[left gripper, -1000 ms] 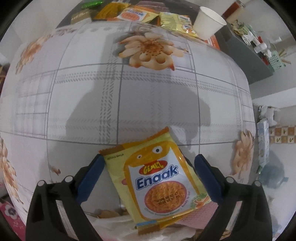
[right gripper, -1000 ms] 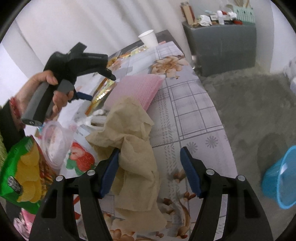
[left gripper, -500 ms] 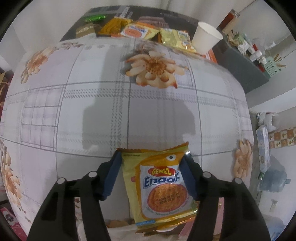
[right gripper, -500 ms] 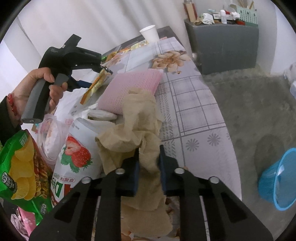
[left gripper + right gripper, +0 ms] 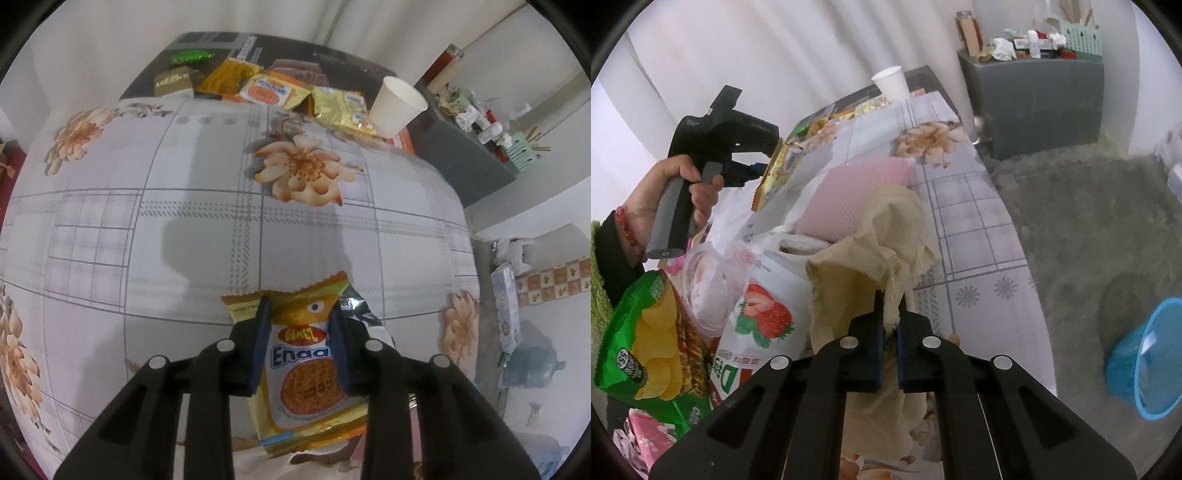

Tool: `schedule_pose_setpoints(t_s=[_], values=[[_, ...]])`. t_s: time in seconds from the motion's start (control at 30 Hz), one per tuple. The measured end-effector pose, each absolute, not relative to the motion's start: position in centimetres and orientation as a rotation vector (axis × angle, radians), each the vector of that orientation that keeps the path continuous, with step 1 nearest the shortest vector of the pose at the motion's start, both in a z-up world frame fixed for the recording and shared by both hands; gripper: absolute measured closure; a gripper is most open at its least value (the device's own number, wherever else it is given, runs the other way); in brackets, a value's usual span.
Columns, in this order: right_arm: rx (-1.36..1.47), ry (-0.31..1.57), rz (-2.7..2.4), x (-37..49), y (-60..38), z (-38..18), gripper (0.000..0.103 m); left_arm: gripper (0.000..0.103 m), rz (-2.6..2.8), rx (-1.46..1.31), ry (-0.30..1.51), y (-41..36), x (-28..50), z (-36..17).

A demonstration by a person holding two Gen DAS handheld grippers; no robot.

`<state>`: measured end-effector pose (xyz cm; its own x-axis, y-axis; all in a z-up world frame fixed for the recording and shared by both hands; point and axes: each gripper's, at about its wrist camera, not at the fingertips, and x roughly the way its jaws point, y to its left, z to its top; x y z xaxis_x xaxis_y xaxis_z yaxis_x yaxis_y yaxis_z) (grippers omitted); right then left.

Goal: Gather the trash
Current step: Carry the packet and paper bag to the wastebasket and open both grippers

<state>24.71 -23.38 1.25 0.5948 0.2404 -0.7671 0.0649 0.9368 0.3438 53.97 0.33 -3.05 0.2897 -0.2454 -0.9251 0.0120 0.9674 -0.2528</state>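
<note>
A yellow Enaak snack packet (image 5: 306,384) sits between the blue pads of my left gripper (image 5: 299,306). The jaws are closing and the pads press its sides, buckling it. In the right wrist view the same packet (image 5: 777,166) hangs clear of the flowered tablecloth (image 5: 184,221), below the hand (image 5: 665,199) that holds that gripper. My right gripper (image 5: 891,299) is shut on a crumpled beige paper napkin (image 5: 864,258), which bulges above the pads and trails below them.
Next to the napkin lie a pink cloth (image 5: 857,199), a strawberry-print bag (image 5: 757,321), a green chips bag (image 5: 646,339) and a clear plastic tub (image 5: 705,280). A paper cup (image 5: 397,107) and several snack packets (image 5: 273,90) crowd the table's far end. A blue basket (image 5: 1145,354) stands on the floor.
The left jaws narrowed from wide apart onto the packet's sides, and the packet rose off the table. The right jaws closed on the beige napkin and pinched it thin.
</note>
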Motion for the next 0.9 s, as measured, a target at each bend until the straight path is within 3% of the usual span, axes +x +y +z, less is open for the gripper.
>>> schedule_pose_setpoints(t_s=[0.23,0.5,0.9], values=[[0.296,0.887,0.076,23.7,-23.0,4.0,0.100,0.075,-0.229,-0.219,1.160,0.9,52.5,0.6],[0.236,0.818,0.044,21.8,-22.3,7.9,0.100,0.076,-0.323,-0.112,0.947,0.4,48.5,8.4],[0.168,0.731,0.003,16.8,-22.0,12.2,0.100,0.076,-0.568,-0.010,0.766,-3.1,37.1,17.1]])
